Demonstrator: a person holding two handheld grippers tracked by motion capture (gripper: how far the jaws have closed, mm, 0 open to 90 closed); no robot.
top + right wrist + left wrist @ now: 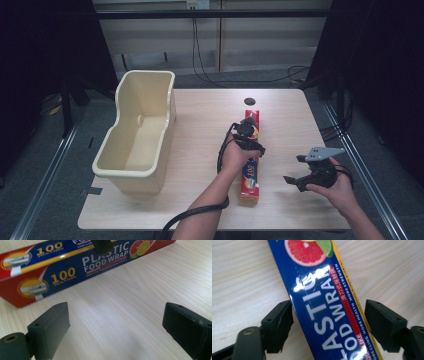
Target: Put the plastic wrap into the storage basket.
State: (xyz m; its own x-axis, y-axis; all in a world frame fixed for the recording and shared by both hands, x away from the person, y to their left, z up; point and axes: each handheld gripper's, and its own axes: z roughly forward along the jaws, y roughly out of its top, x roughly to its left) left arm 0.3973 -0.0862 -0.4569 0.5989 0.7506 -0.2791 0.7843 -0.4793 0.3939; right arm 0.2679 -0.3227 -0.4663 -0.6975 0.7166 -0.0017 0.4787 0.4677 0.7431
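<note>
Your left claw [328,325] straddles the box [324,302] at desk [290,115] centre, jaws narrowed but the right pad not touching; it looks light, stiff, glossy, so grip mid-length; right claw [115,330] waits wide at 4 o'clock.

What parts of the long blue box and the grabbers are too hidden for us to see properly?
- Plastic wrap box: in the high view the left hand and left gripper cover its middle.
- Left gripper view: the picture's edges cut off both ends of the box; whether the right pad touches it is unclear.
- Right gripper view: the top edge crops the box.
- Cream tub: its near wall hides part of the floor.
</note>
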